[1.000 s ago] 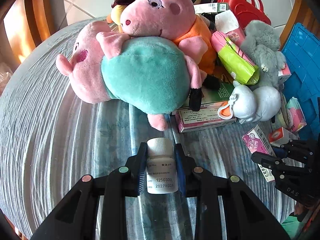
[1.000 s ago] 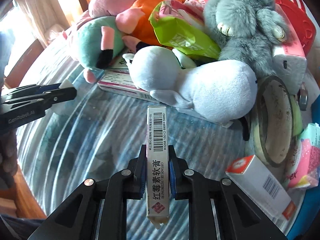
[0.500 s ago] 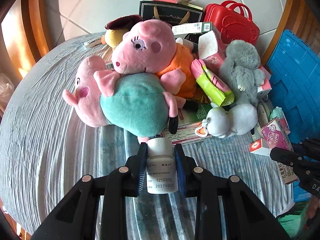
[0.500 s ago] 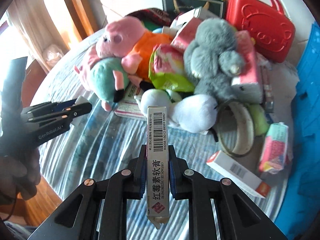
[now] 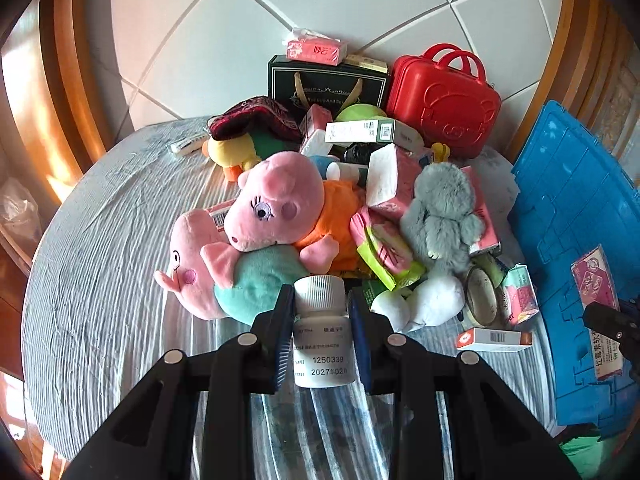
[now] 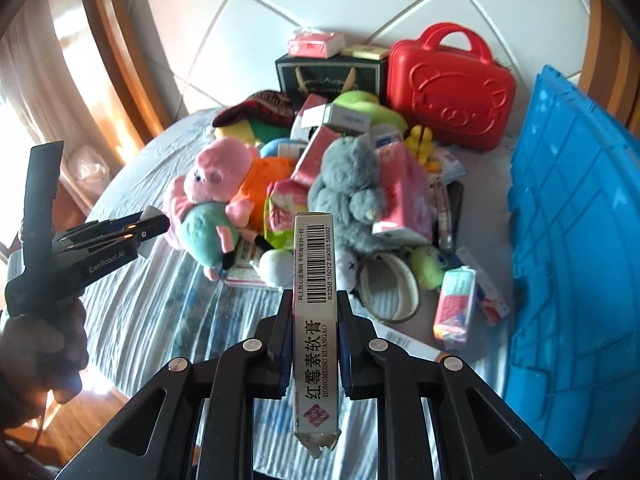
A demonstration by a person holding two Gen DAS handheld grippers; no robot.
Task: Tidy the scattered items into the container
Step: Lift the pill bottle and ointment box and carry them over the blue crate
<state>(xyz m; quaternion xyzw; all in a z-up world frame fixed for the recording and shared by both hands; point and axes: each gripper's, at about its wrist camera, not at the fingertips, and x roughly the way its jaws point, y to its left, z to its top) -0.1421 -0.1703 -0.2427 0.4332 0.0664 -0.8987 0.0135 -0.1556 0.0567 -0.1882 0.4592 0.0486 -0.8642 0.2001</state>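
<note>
Both our grippers have lifted up and back since a second ago, so the pile of toys looks smaller and farther away now, and we can see the wall behind it.

Our left gripper point(image 5: 320, 312) has its fingers point(image 5: 282, 336) closed tight on a white bottle point(image 5: 323, 332). The bottle stands upright between them, cap up, above the desk point(image 5: 100, 280). From the right camera we see this gripper point(image 6: 154, 224) off to the left side, held in a hand point(image 6: 40, 352).

Our right gripper point(image 6: 314, 320) has its fingers point(image 6: 286, 332) closed on a long thin box point(image 6: 316, 320) with a barcode on it. The box sticks out past the fingers at both ends. From the left camera we see only a bit of this gripper point(image 5: 612, 320) at the right edge, with the box point(image 5: 600, 312) over the blue bin.

The blue bin point(image 6: 576, 240) is on the right side, just beside the desk.

The other things are still scattered on the desk. Two pink pigs lie together: the orange pig point(image 5: 280, 208) rests on top of the teal pig point(image 5: 224, 276). A gray bunny point(image 5: 440, 216) lies to the right of them, touching a green packet point(image 5: 384, 256). A white plush point(image 5: 420, 304) lies in front of the bunny. A small white and orange box point(image 5: 494, 338) lies flat near the bin. A red case point(image 5: 444, 100) stands at the back next to a black bag point(image 5: 328, 84).
</note>
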